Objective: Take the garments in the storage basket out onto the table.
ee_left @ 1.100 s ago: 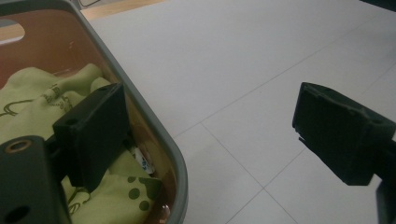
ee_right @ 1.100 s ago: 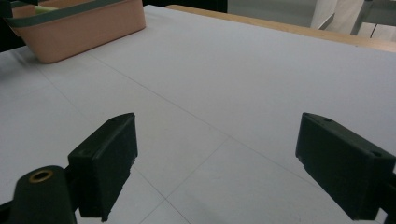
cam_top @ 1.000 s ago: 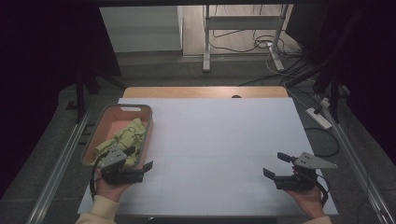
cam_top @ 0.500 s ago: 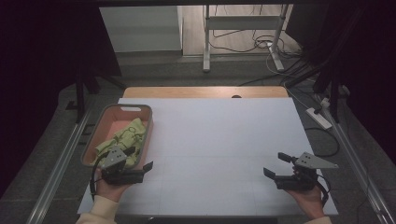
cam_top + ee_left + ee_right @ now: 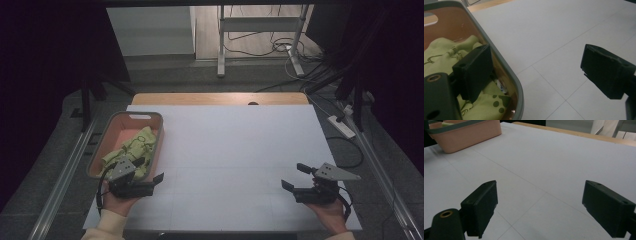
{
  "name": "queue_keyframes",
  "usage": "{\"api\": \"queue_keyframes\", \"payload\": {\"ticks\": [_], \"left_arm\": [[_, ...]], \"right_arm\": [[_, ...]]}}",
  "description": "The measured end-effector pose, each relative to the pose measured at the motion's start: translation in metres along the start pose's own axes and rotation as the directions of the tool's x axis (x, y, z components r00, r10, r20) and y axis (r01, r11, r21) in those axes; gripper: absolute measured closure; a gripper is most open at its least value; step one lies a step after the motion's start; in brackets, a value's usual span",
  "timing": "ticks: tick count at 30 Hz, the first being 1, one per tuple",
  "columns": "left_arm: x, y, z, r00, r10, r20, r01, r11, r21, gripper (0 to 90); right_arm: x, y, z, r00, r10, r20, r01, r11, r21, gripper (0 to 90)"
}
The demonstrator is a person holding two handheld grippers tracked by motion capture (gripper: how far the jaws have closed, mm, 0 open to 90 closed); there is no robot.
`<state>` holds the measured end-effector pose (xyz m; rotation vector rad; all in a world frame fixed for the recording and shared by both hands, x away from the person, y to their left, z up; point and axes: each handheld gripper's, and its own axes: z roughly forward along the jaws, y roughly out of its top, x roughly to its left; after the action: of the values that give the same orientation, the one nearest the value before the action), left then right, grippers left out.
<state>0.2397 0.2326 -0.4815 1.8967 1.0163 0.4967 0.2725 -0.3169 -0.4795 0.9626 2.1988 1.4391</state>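
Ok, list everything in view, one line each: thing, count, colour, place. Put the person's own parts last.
basket: one, pink with a grey rim, left side of the table.
cloth: one, yellow-green with a dark print, crumpled inside the basket.
table: one, white top with a wooden far edge, centre of the high view.
power strip: one, white, on the floor to the right of the table.
cables: several, dark, on the floor beyond the table.
metal stand: one, pale grey, beyond the table.
left gripper: one, black, open, at the basket's near end, one jaw over the cloth.
right gripper: one, black, open, over the table's near right.
hands: two, each holding a gripper, at the near edge.
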Motion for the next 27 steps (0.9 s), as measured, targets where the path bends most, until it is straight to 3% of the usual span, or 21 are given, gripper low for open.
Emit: {"api": "queue_keyframes", "payload": {"ticks": [11, 27], "left_arm": [[0.0, 0.008, -0.006, 1.0, -0.003, 0.007, 0.003, 1.0, -0.007, 12.3], [-0.011, 0.039, -0.001, 0.9977, 0.049, 0.047, -0.053, 0.9964, 0.067, 12.9]], "right_arm": [[-0.002, 0.003, -0.005, 0.9995, 0.015, 0.027, -0.014, 1.0, -0.023, 13.2], [-0.004, 0.001, -0.004, 0.9998, 0.017, 0.015, -0.017, 1.0, -0.011, 13.3]]}}
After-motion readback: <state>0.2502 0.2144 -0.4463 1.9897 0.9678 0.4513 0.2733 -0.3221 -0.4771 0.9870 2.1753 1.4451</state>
